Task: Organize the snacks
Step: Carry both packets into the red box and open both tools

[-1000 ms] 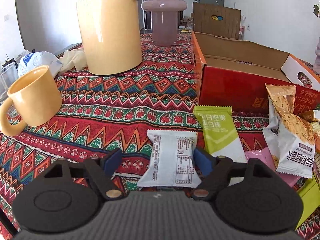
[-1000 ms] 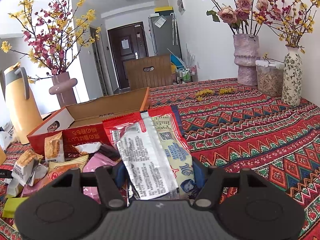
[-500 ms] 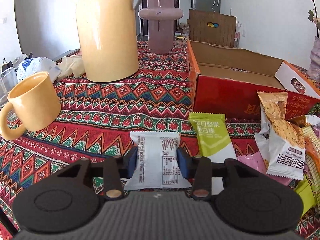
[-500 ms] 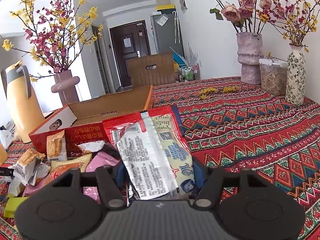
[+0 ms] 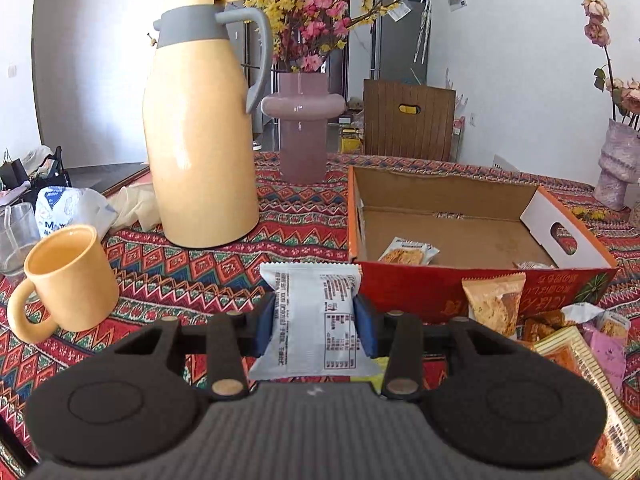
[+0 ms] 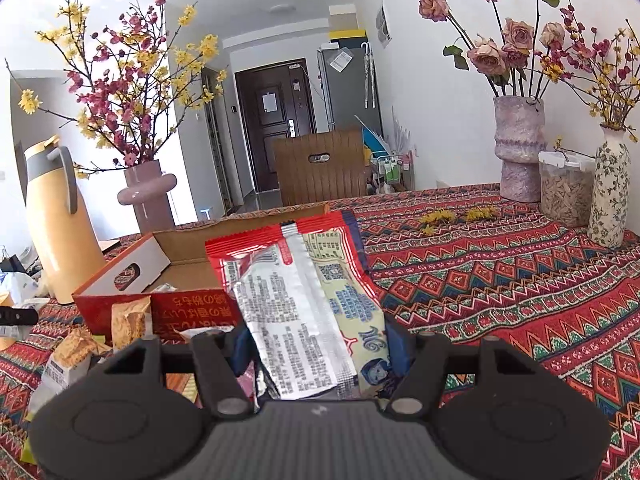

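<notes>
My left gripper [image 5: 316, 330] is shut on a white snack packet [image 5: 314, 320] with black print, held clear above the tablecloth, in front of the near left corner of the red cardboard box [image 5: 480, 284]. The box is open and holds a biscuit packet [image 5: 408, 252] and another packet near its right end. My right gripper [image 6: 322, 350] is shut on a large red and silver snack bag [image 6: 304, 308], lifted in front of the same box [image 6: 160, 264]. A pile of loose snack packets [image 5: 560, 332] lies before the box, seen also in the right wrist view as the snack pile [image 6: 88, 344].
A tall yellow thermos jug [image 5: 200, 140], a yellow mug [image 5: 68, 276], a glass [image 5: 14, 236] and a pink vase [image 5: 302, 128] stand left of the box. Two vases [image 6: 518, 148] and a jar [image 6: 564, 188] stand at the far right. A wooden chair [image 6: 320, 172] is behind the table.
My left gripper's jaws closed on the white packet that lay on the cloth and lifted it; the box interior has come into view. The right gripper with its bag rose slightly.
</notes>
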`<action>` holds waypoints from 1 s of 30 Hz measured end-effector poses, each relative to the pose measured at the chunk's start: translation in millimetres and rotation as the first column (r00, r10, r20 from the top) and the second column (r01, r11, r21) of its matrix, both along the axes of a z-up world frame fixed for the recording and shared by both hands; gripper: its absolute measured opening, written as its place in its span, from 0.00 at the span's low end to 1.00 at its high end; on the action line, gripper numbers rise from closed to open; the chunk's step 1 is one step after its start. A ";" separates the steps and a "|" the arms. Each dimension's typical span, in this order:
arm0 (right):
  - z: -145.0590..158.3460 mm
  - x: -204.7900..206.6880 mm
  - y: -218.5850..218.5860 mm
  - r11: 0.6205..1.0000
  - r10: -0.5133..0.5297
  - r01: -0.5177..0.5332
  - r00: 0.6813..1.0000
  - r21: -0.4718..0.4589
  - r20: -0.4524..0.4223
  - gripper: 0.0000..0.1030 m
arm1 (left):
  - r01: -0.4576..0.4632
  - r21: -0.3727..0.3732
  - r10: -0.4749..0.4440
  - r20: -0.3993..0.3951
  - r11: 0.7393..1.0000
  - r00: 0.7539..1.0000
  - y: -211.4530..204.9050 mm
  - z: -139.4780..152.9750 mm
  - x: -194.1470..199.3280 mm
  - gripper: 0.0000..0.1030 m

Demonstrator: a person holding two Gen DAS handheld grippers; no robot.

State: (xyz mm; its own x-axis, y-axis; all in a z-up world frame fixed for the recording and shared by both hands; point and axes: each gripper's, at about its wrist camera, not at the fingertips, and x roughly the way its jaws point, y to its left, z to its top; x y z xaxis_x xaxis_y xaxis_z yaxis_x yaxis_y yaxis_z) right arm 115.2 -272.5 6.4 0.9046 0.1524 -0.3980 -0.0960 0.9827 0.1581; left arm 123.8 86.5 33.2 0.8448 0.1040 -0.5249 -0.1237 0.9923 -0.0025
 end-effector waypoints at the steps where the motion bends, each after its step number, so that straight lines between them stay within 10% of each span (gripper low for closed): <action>1: 2.4 2.4 1.1 1.000 0.004 -0.004 1.000 0.000 0.007 0.61 | 0.005 0.001 -0.005 0.010 1.000 1.000 -2.8 3.3 0.7 0.41; 30: 57.4 120.8 57.0 0.995 0.102 -0.100 0.989 -0.016 0.104 0.61 | 0.061 0.018 -0.063 0.148 0.998 0.987 -62.1 54.7 75.5 0.41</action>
State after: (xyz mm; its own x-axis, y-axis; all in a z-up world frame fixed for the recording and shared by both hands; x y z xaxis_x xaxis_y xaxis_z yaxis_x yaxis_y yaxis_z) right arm 236.0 -215.5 63.8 0.9216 0.2411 -0.3043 -0.2102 0.9688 0.1311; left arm 199.3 24.4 87.9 0.9181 0.0548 -0.3925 -0.0607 0.9982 -0.0027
